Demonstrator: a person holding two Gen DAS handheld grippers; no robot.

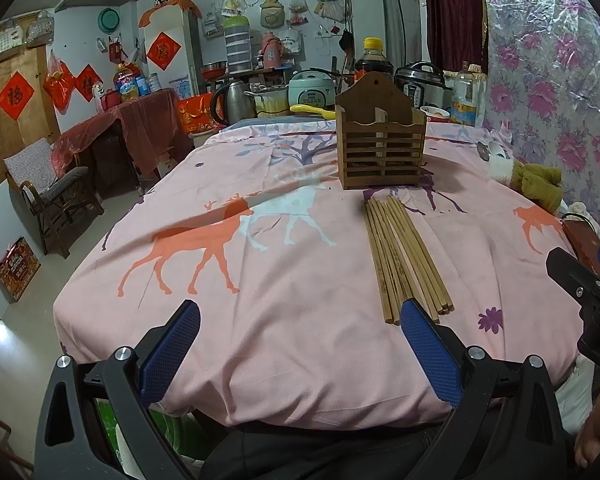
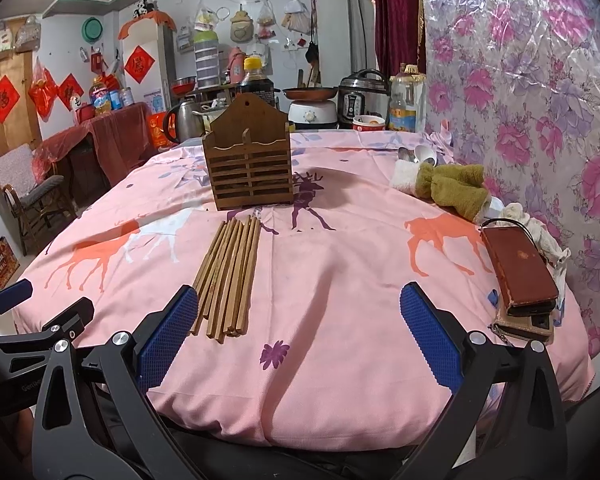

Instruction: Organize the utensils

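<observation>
Several wooden chopsticks (image 1: 404,256) (image 2: 230,276) lie in a bundle on the pink deer-print tablecloth (image 1: 284,264) (image 2: 340,264). Behind them stands a slatted wooden utensil holder (image 1: 380,144) (image 2: 249,164), upright, and I see nothing in it. My left gripper (image 1: 300,324) hovers open over the table's near edge, its right pad just in front of the near ends of the chopsticks. My right gripper (image 2: 300,320) is open too, with the chopstick ends beside its left pad. Each gripper shows at the edge of the other's view. Spoons (image 2: 418,155) lie partly wrapped in an olive towel (image 2: 456,190).
A brown wallet on a phone (image 2: 520,276) lies at the right table edge. Cookers, a kettle (image 1: 236,100), bottles and a bowl crowd the far end. A floral plastic sheet (image 2: 540,120) covers the wall on the right. A chair (image 1: 48,188) stands on the floor at left.
</observation>
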